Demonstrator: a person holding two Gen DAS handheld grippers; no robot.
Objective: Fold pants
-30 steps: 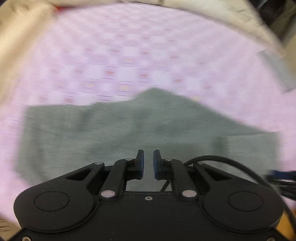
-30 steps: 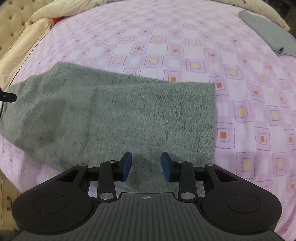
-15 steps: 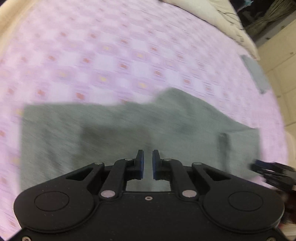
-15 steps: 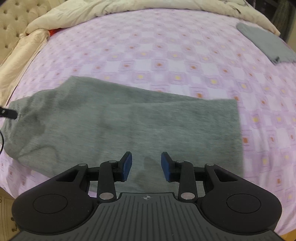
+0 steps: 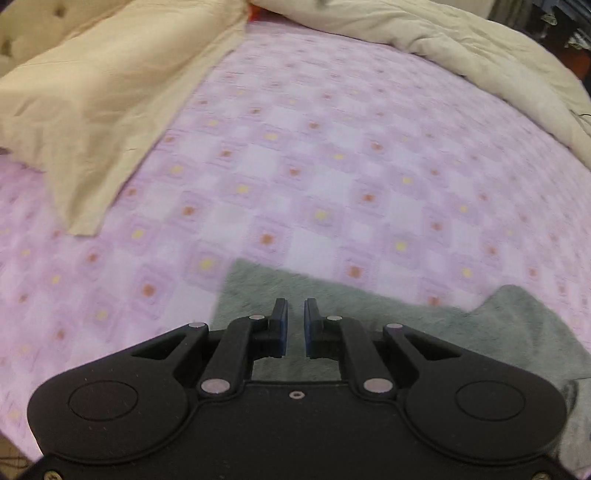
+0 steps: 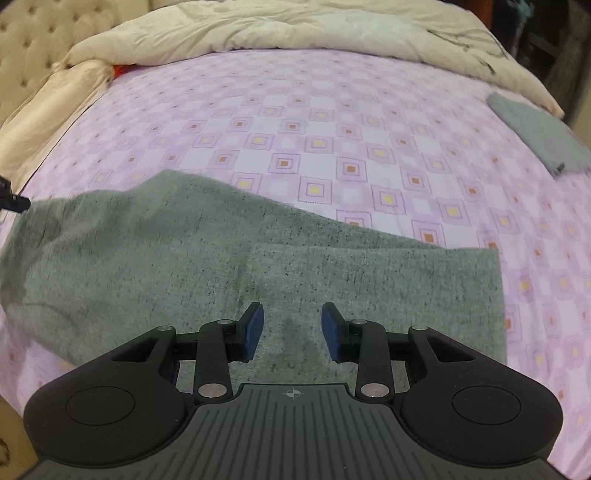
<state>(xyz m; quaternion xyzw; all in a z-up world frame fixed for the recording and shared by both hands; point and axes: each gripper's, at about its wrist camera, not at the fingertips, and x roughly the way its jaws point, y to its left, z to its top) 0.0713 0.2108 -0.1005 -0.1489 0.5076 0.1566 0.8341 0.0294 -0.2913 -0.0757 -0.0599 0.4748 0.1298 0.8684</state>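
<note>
The grey pants [image 6: 229, 266] lie folded lengthwise across the purple checked bedsheet [image 6: 332, 122]. In the left wrist view the pants [image 5: 461, 332] fill the lower right, their left end just under my left gripper [image 5: 294, 325]. The left gripper hovers above that end, its jaws a narrow gap apart with nothing between them. My right gripper [image 6: 291, 332] is open and empty, held above the middle of the pants near their front edge. A dark tip of the left gripper [image 6: 13, 201] shows at the pants' left end.
A cream duvet [image 6: 295, 26] is bunched along the far side of the bed and shows in the left wrist view [image 5: 461, 48] too. A beige pillow [image 5: 92, 110] lies at the left. A second folded grey garment [image 6: 535, 136] lies at the far right. A tufted headboard [image 6: 33, 44] stands at the left.
The left gripper has swung left to the pants' left end and now looks toward the pillow. The right gripper has pulled back slightly and stayed open. The pants lie as before.
</note>
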